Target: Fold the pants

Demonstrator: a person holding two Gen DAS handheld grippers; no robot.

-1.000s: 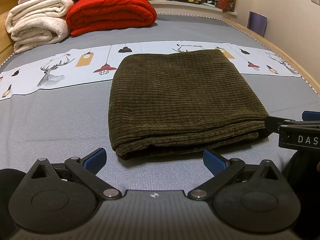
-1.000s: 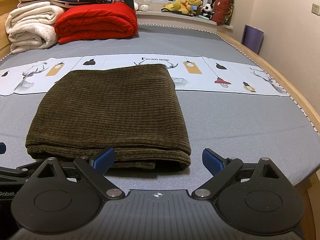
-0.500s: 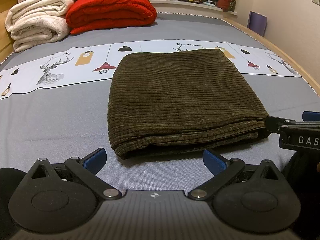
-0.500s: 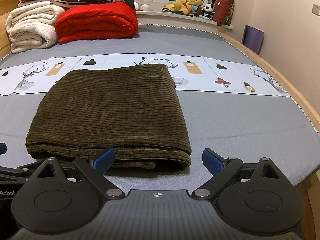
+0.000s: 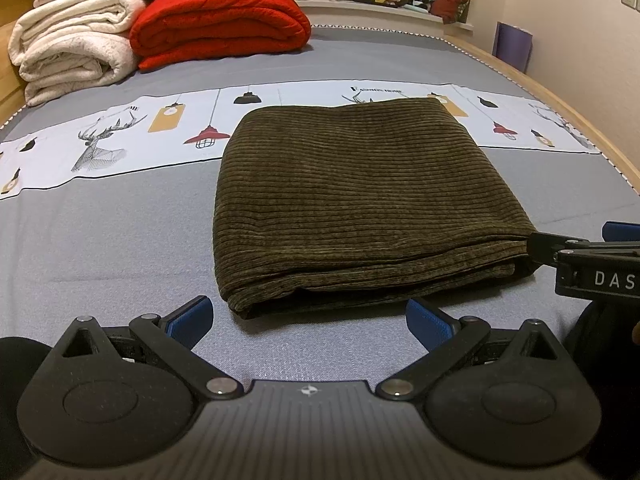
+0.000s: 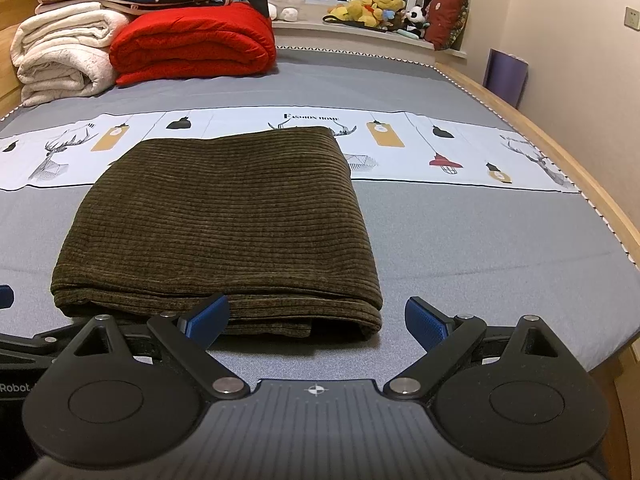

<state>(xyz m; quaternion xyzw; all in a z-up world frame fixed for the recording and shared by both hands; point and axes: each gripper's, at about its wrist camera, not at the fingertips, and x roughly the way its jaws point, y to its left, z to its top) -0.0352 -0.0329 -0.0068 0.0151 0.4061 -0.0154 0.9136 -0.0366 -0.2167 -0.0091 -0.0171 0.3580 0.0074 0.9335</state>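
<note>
Dark olive corduroy pants (image 5: 360, 200) lie folded into a flat rectangle on the grey bed (image 5: 100, 240); the right wrist view shows the same pants (image 6: 224, 224) left of centre. My left gripper (image 5: 308, 318) is open, just short of the near folded edge, holding nothing. My right gripper (image 6: 316, 318) is open too, its left blue pad close to the pants' near edge. The right gripper's black body (image 5: 592, 268) shows at the right edge of the left wrist view, next to the pants' near right corner.
Folded white blankets (image 5: 76, 44) and a red quilt (image 5: 220, 28) are stacked at the bed's far end. Plush toys (image 6: 380, 8) sit on the window sill. A wooden bed rail (image 6: 560, 168) runs along the right side, with a purple item (image 6: 506, 74) by the wall.
Both grippers stay open and nearly still; the views have shifted only slightly. The pants have not moved.
</note>
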